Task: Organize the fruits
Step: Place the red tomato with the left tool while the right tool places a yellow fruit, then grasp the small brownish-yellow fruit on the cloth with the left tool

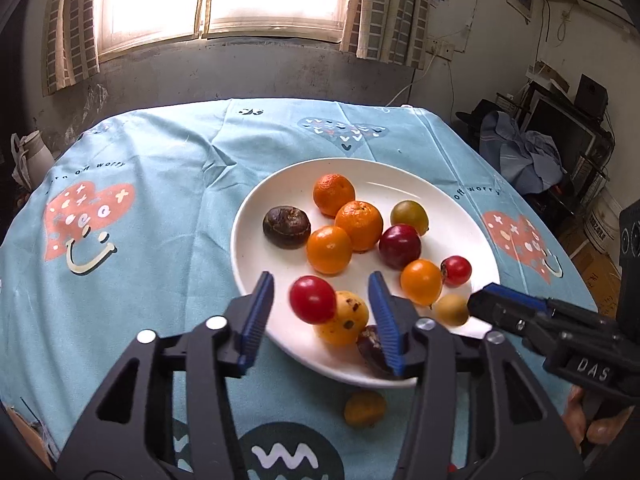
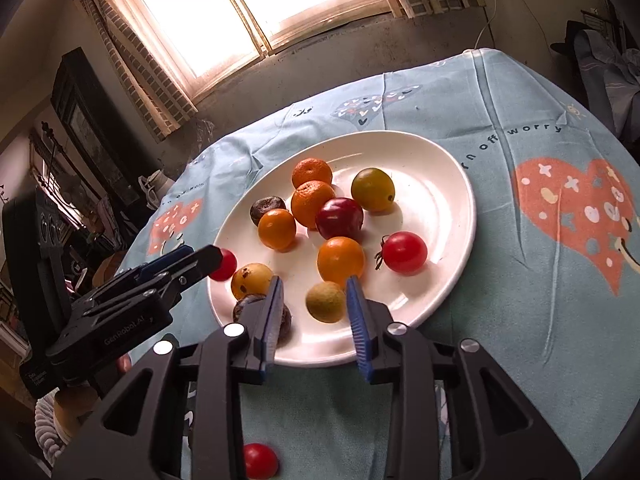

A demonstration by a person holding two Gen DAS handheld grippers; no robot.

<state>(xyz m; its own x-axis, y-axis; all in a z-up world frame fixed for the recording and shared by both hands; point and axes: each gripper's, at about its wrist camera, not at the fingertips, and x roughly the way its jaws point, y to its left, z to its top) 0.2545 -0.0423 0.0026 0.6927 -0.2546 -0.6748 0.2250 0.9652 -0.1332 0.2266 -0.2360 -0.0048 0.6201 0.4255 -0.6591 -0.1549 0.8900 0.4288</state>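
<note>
A white plate (image 1: 452, 216) holds several fruits: oranges, red tomatoes, a dark red plum (image 1: 399, 246), a green-yellow fruit (image 1: 409, 217) and dark brown ones. My left gripper (image 1: 322, 294) is open over the plate's near rim; a red tomato (image 1: 313, 299) sits blurred between its jaws, untouched by them, above a spotted yellow fruit (image 1: 344, 322). My right gripper (image 2: 314, 292) is open around a small tan fruit (image 2: 325, 302) on the plate (image 2: 444, 208). The right gripper also shows in the left wrist view (image 1: 500, 304).
A small orange fruit (image 1: 365, 408) lies on the blue tablecloth (image 1: 160, 200) in front of the plate. Another red tomato (image 2: 260, 460) lies on the cloth under my right gripper. Window and wall stand behind; clutter to the right.
</note>
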